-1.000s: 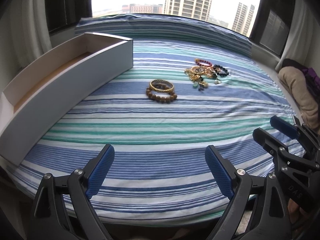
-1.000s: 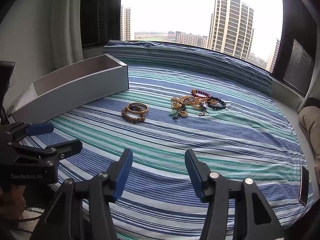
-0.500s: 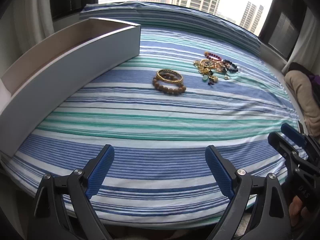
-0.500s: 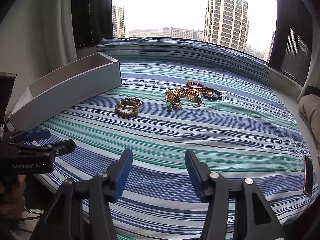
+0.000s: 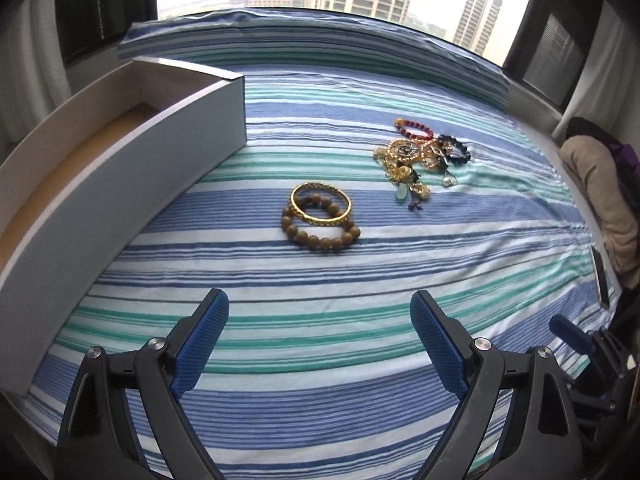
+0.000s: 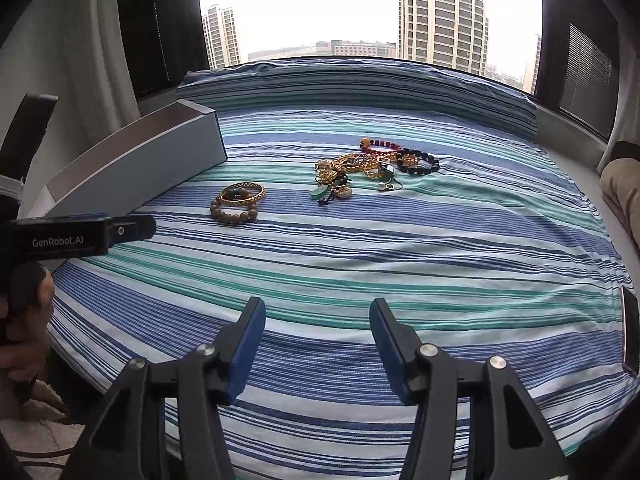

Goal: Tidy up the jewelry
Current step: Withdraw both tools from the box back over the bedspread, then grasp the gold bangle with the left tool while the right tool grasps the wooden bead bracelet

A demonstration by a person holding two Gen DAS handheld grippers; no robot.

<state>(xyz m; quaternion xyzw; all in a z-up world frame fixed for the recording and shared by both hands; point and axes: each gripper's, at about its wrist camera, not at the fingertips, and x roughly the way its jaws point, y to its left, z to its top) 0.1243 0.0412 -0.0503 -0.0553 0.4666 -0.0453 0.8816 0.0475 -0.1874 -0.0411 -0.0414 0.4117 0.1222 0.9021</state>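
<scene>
Closer now than a second ago, the left gripper (image 5: 320, 332) has travelled in over the blue, green and white striped bedsheet (image 5: 360, 280), so the long white open-topped cardboard box (image 5: 120, 184) and the jewelry loom larger in its view; the right gripper (image 6: 317, 334) has shifted less.

One box lies along the sheet's left side, its near end cut off by the frame. Two groups of jewelry lie well apart from both grippers. Just right of the box's far end sits a pair: one brown wooden-bead bracelet (image 5: 320, 236) with one gold metal bangle (image 5: 321, 204) resting tilted on it. Further right of the box is one tangled heap of gold chains and charms (image 5: 412, 168) (its pieces too knotted to count), with one red bead bracelet (image 5: 414, 128) and one dark bead bracelet (image 5: 454, 152) at its far edge.

Both grippers hover with blue-padded jaws apart and nothing between them. A person's hand (image 6: 24, 332) grips the left tool, partly cropped.
</scene>
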